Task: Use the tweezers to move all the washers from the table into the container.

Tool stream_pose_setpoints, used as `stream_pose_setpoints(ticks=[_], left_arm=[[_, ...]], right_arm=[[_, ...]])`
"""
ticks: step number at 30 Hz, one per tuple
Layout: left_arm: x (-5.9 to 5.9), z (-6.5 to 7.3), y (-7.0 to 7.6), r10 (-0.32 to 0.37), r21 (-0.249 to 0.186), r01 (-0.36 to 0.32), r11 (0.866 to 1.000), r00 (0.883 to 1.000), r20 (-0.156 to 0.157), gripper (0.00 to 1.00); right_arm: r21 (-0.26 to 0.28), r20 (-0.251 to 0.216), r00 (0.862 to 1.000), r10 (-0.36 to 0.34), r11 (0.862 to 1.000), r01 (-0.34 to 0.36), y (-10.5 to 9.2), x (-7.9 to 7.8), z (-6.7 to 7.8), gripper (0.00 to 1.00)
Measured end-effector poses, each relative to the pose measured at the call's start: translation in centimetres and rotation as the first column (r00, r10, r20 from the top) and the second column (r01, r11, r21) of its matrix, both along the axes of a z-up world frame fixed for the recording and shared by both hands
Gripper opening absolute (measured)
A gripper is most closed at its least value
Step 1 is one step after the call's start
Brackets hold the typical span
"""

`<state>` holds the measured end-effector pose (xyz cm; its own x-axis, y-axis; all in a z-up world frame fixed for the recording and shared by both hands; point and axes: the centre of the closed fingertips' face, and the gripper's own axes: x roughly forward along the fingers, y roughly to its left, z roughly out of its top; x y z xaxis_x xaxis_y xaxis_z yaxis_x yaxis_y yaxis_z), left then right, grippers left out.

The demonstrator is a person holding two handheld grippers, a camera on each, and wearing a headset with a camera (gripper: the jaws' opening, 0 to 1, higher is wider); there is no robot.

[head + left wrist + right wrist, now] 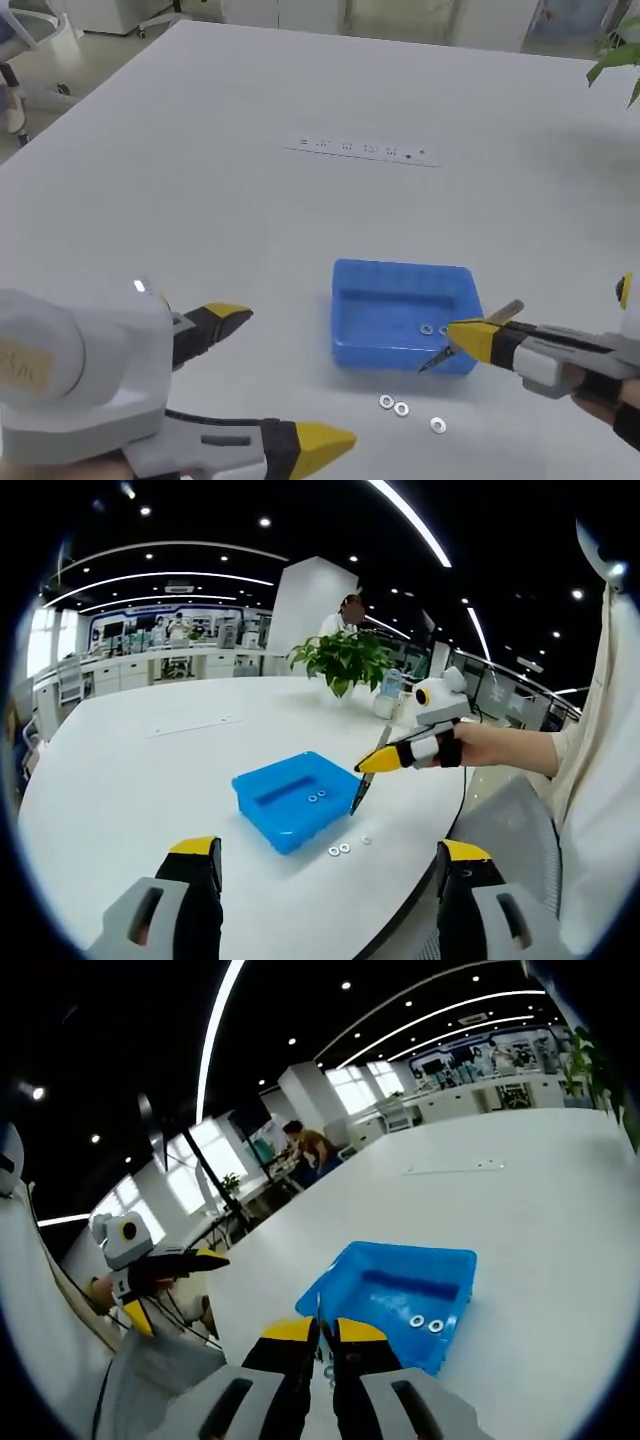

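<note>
A blue container sits on the white table with two washers inside it. Three more washers lie on the table just in front of the container. My right gripper is shut on the tweezers, whose tip hangs by the container's front right corner, above the loose washers. In the right gripper view the tweezers are pinched between the jaws, over the container. My left gripper stands open at the lower left, holding nothing. Its own view shows the container, the table washers and the right gripper.
A flat white strip lies on the table beyond the container. Plant leaves reach in at the far right corner, and a chair stands off the far left edge. A person stands behind the plant.
</note>
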<state>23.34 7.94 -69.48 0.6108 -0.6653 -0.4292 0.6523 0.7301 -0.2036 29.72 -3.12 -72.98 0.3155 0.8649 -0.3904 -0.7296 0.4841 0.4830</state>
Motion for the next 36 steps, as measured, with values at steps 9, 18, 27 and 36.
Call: stream_pose_setpoints(ticks=[9,18,27,36], left_arm=[[-0.3,-0.1,-0.2,-0.011,0.005,0.011,1.0,1.0,-0.003,0.9],[-0.3,-0.1,-0.4,-0.019,0.008,0.019,1.0,1.0,-0.005,0.9],[-0.4,-0.2,-0.5,-0.026,0.01,0.026,1.0,1.0,-0.006,0.9],[-0.5,-0.2,-0.9,-0.037,0.01,0.037,0.999,0.999,-0.005,0.9]], right_arm=[[-0.143,-0.064,0.998,0.012,0.989,-0.021,-1.4,-1.4,-3.6,0.03],[-0.172,-0.051,0.998,0.022,0.985,-0.03,-1.5,-1.4,-4.0,0.03],[-0.258,0.024,0.992,0.125,0.959,-0.114,-0.8,-2.2,-4.2,0.03],[-0.371,0.165,0.935,0.314,0.898,-0.236,0.8,-4.1,-4.5,0.04]])
